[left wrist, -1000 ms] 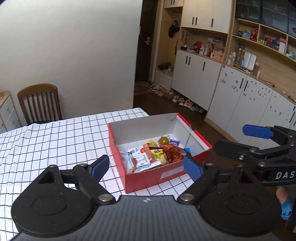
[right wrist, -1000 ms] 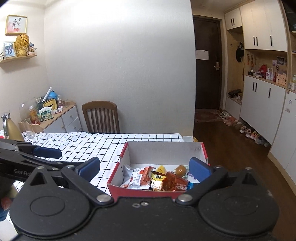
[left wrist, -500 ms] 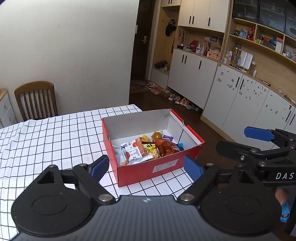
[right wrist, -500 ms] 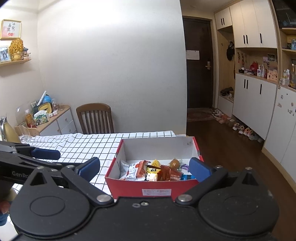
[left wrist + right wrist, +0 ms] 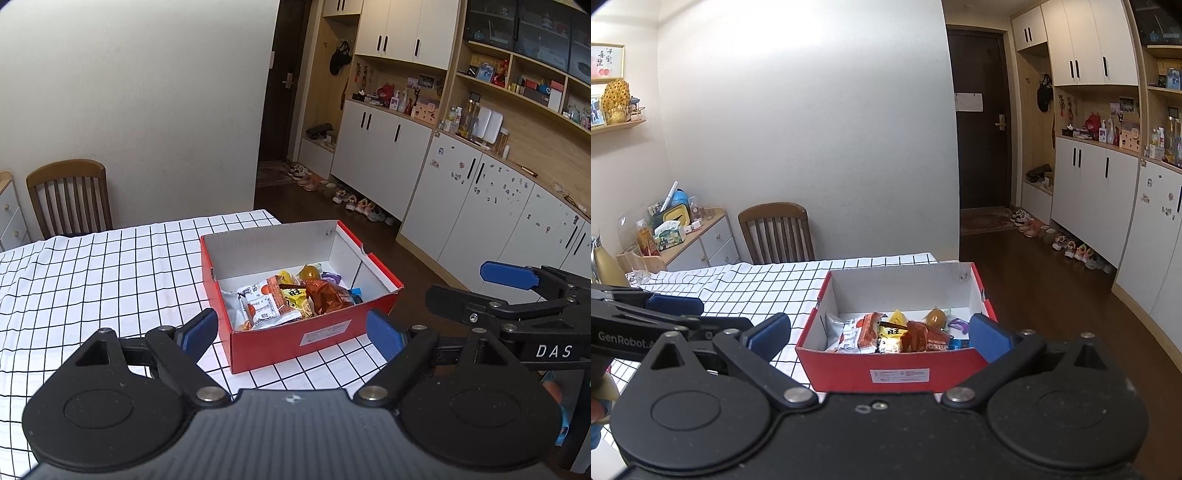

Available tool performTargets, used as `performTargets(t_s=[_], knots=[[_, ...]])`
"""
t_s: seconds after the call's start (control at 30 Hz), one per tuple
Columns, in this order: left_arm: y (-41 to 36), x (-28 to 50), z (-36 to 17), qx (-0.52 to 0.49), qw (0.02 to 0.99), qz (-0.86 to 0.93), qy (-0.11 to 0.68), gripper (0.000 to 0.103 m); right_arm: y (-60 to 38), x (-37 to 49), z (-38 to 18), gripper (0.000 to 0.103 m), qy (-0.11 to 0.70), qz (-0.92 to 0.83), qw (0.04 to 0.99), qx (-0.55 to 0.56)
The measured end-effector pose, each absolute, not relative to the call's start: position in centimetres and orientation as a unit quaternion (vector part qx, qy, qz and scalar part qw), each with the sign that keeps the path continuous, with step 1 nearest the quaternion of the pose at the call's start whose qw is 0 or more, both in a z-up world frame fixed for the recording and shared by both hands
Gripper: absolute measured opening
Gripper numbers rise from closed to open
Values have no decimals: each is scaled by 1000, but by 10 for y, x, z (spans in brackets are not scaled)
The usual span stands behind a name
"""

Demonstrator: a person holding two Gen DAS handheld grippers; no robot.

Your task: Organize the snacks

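Note:
A red shoebox (image 5: 269, 247) (image 5: 897, 373) with a white inside stands open near the right edge of the checked tablecloth (image 5: 92, 273) (image 5: 757, 284). Inside lie several snacks: a white packet (image 5: 262, 306) (image 5: 846, 334), a yellow one (image 5: 291, 295), an orange-brown packet (image 5: 325, 295) (image 5: 921, 341) and a golden jelly cup (image 5: 310, 273) (image 5: 936, 317). My left gripper (image 5: 291, 336) hovers open just in front of the box, holding nothing. My right gripper (image 5: 879, 338) is open and empty too, facing the box's labelled front. The right gripper (image 5: 476, 286) also shows off the table's right side.
A wooden chair (image 5: 70, 195) (image 5: 775, 229) stands behind the table against the wall. A cluttered sideboard (image 5: 698, 236) is at the left. White cabinets (image 5: 480, 206) and a row of shoes (image 5: 1067, 247) line the right side, across dark floor.
Both views have shifted slightly and show more of the box's red front. The box and snacks lie as before, and both grippers have stayed open.

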State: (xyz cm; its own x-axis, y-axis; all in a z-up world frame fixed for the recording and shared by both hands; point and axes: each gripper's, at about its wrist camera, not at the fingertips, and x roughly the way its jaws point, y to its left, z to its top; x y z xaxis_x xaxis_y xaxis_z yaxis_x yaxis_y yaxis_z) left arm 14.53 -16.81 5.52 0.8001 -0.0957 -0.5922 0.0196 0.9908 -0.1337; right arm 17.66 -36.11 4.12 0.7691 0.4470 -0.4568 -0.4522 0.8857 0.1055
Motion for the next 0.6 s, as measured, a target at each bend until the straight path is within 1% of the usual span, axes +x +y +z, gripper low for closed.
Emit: performTargets(t_s=[0.6], knots=[[-170, 143, 56, -64, 945, -36, 318, 88, -365, 174, 45, 103, 243, 241, 939, 5]])
